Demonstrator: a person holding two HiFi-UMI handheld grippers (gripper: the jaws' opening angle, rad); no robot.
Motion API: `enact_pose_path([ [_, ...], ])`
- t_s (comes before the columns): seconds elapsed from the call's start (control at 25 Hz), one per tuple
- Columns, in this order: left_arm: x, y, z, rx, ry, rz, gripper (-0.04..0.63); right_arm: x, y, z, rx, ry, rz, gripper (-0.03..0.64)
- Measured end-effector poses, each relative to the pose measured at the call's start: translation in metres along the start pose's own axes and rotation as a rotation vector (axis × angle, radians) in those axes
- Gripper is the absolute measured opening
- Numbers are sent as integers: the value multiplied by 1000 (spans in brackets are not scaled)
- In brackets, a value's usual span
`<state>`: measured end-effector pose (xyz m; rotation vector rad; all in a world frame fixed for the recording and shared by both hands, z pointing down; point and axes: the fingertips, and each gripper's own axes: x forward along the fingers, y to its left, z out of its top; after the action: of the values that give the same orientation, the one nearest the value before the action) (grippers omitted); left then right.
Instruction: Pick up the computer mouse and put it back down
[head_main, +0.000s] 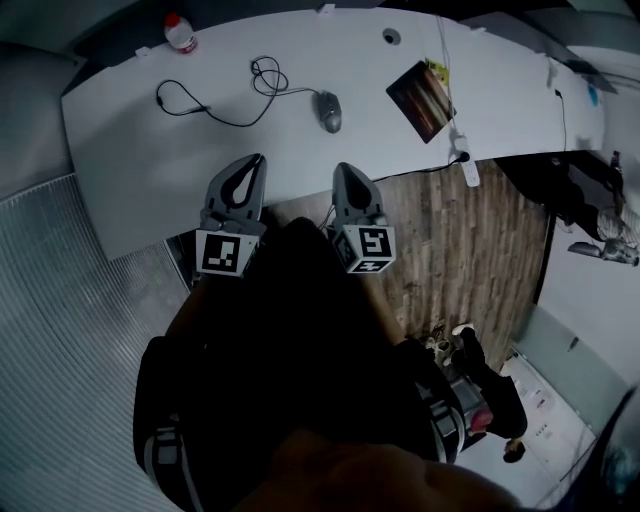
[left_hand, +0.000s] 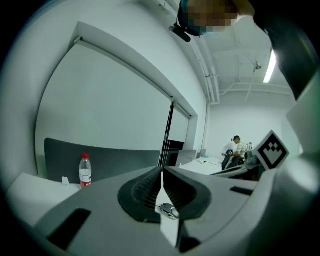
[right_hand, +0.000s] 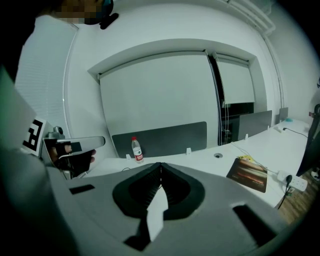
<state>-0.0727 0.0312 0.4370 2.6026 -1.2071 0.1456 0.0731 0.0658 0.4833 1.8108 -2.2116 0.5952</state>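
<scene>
The table (head_main: 130, 150) has a smooth, matt white top. At twelve o'clock from the right tongs (head_main: 345, 172), the computer mouse (head_main: 329, 110) looks like grey plastic with a soft sheen. Its cable (head_main: 235, 125) is thin, black and rubbery-looking. Toward eleven o'clock, the bottle (head_main: 180, 33) is clear plastic with a red cap and a printed label. Toward one o'clock lies a flat pad (head_main: 425, 100) with a dark, glossy face. Both the right tongs and the left tongs (head_main: 255, 165) are matt grey plastic, and their inner pads (left_hand: 145, 188) are black and finely ribbed. At three o'clock the floor (head_main: 470, 250) shows brown wood-grain planks. At nine o'clock is a grey, finely ribbed floor strip (head_main: 50, 320).
</scene>
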Motion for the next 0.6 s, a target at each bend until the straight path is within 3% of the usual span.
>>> enact_pose_path([
  [0.24,7,12,1,6,6,-34,12,22,5,5,-34,6,-26,0],
  [0.6,23,16,0,-1,9,-23,12,50,-14,-2,-18,42,-34,0],
])
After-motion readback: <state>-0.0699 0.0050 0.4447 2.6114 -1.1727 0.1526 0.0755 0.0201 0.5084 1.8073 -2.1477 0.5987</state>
